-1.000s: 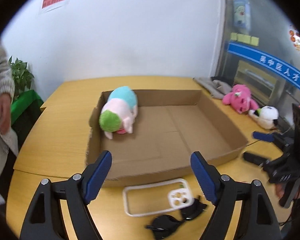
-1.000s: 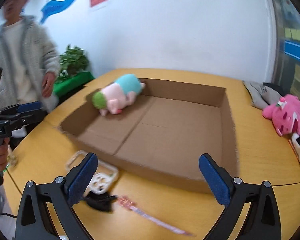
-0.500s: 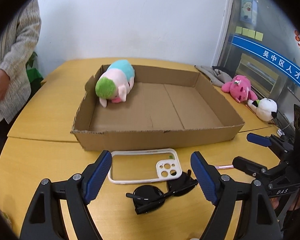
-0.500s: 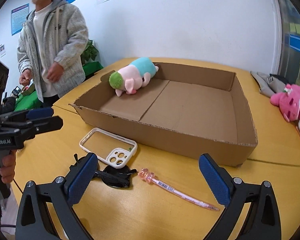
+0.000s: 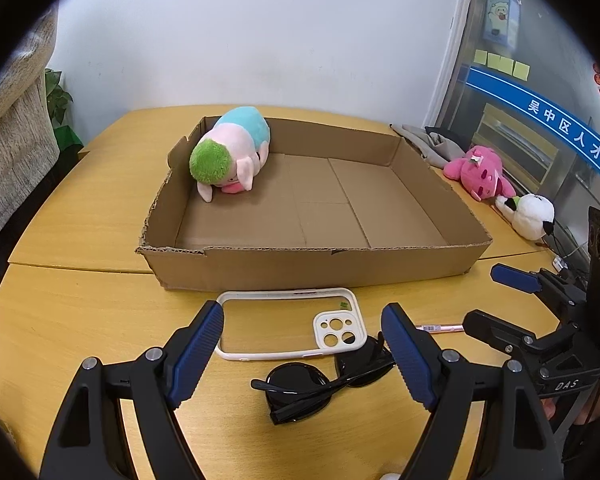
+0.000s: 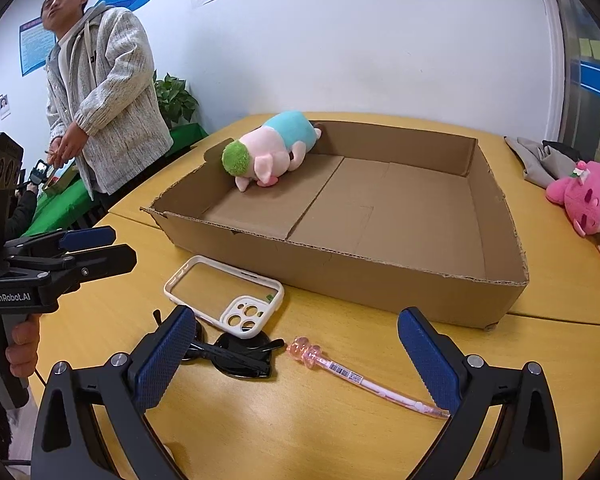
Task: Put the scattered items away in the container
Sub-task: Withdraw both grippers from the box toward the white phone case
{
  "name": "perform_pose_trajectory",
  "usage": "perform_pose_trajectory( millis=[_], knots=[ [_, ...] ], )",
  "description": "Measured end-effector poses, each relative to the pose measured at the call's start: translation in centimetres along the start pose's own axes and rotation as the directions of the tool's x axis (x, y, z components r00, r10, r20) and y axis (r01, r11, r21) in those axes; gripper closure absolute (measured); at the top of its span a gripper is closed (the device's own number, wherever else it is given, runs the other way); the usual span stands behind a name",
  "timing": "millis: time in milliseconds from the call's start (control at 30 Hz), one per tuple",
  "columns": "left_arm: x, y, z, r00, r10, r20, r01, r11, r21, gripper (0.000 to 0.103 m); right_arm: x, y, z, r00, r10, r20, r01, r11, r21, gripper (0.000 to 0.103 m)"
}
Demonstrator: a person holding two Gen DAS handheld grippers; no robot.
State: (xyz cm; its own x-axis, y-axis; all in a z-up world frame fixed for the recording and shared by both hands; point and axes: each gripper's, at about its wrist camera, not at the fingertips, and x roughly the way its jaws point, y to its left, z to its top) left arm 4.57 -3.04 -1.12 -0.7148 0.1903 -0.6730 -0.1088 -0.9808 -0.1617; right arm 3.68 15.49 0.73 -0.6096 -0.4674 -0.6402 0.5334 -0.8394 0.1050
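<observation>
left wrist view: my left claw (image 5: 302,330) has its jaws wide apart, nothing between the blue pads, hovering over the yellow wooden table (image 5: 80,320). white-rimmed clear phone case (image 5: 290,329) lies flat just ahead of the fingertips, black folded sunglasses (image 5: 320,384) touching its near corner, under the gap between the fingers. shallow brown cardboard box (image 5: 312,268) sits just beyond the case; pink, blue and green plush pig (image 5: 230,160) is inside at its far left corner. right wrist view: my right claw (image 6: 296,354) is also spread wide and holds nothing. translucent pink pen with barcode label (image 6: 364,378) lies on the table between its fingers, running toward the right finger. sunglasses are by the left finger. pink plush toy (image 6: 588,198) lies off to the right outside the box. person in grey knit cardigan (image 6: 104,104) stands far left.
</observation>
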Motion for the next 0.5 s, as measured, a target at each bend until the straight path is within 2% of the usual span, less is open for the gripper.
perform_pose_trajectory(
  millis=[500],
  knots=[
    [1.5,0.6,-0.1,0.999,-0.026,-0.041,0.025,1.000,-0.017,0.022,0.8,0.3,0.0,1.000,-0.005,-0.031,0.005,1.000,0.008,0.000]
  ],
)
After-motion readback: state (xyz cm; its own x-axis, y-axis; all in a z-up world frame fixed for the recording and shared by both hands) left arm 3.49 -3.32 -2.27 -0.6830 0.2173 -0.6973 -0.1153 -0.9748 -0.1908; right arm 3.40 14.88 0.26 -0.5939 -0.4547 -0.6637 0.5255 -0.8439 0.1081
